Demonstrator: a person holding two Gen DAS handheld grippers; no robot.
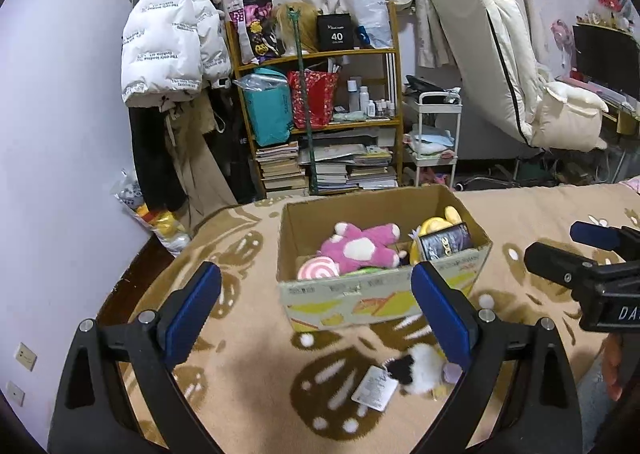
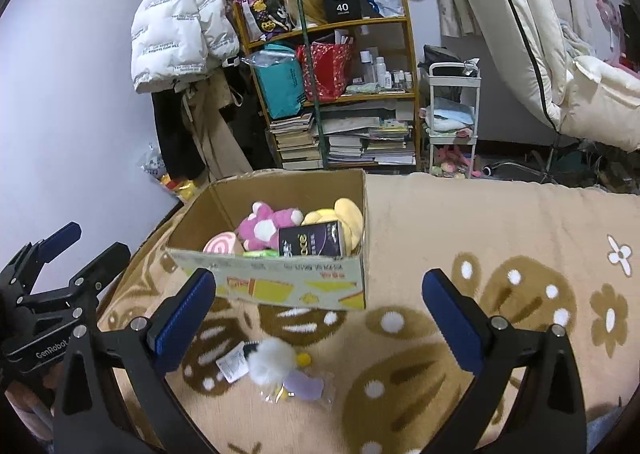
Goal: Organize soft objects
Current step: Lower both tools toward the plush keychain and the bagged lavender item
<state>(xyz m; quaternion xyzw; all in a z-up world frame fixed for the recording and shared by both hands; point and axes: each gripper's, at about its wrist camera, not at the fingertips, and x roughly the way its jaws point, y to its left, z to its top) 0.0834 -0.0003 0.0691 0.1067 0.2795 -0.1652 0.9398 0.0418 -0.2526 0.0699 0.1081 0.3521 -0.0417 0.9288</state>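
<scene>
An open cardboard box [image 1: 360,296] [image 2: 280,278] stands on the bed's tan flowered blanket [image 2: 500,222]. Inside lie a pink plush bear [image 1: 360,246] [image 2: 266,224], a pink swirl plush [image 1: 318,268] [image 2: 220,244], a yellow plush [image 1: 438,220] [image 2: 344,214] and a dark box [image 1: 446,242] [image 2: 312,242]. A small white fluffy plush with a tag [image 1: 420,368] [image 2: 272,360] lies on the blanket in front of the box. My left gripper [image 1: 316,302] is open and empty above it, also in the right wrist view [image 2: 86,246]. My right gripper [image 2: 320,310] is open and empty, seen at the left wrist view's right edge [image 1: 568,246].
Beyond the bed stand a wooden shelf [image 1: 320,122] with books and bags, a hanging white puffer jacket [image 1: 172,34], a small white cart [image 1: 436,142] and a folded mattress [image 1: 500,46]. The bed's left edge drops beside the wall [image 1: 132,278].
</scene>
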